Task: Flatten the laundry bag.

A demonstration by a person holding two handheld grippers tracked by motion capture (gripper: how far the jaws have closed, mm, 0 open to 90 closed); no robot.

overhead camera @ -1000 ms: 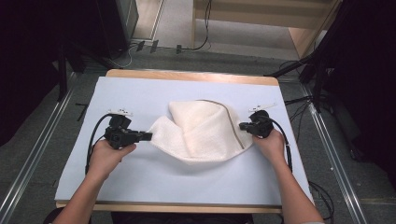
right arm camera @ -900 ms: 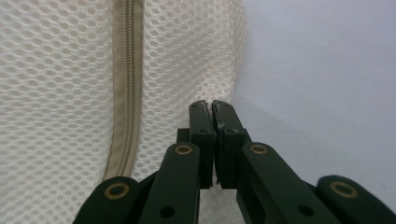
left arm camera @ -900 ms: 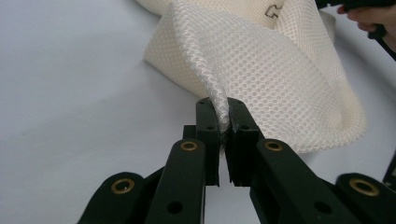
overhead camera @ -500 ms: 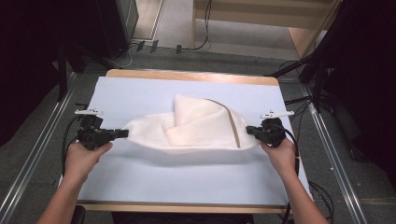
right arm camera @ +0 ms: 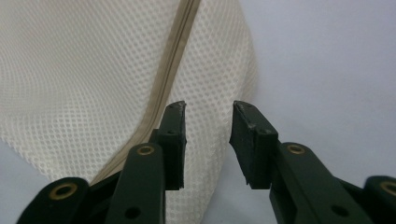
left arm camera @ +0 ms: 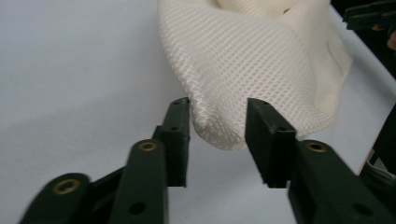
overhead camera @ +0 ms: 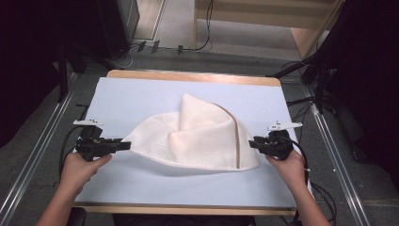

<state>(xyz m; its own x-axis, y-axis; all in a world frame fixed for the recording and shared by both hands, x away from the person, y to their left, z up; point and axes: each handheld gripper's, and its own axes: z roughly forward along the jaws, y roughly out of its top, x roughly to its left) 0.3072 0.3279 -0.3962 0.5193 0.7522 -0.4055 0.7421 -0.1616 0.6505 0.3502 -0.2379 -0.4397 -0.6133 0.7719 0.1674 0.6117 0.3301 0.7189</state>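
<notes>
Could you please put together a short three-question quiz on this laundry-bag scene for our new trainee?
1. True or false: the left gripper clamps the white mesh bag.
2. Which colour is the zipper strip running along the bag: A) tan, B) red, C) black?
3. What does the bag lie on?

Key:
1. False. Its jaws have just been opening and stand apart, with the bag's corner loose between them.
2. A.
3. The pale blue sheet that covers the wooden table.

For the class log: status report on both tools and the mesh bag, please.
Left tool and right tool just opened, pads off. Cream mesh bag lies rumpled on blue mat. Nothing in the way.
</notes>
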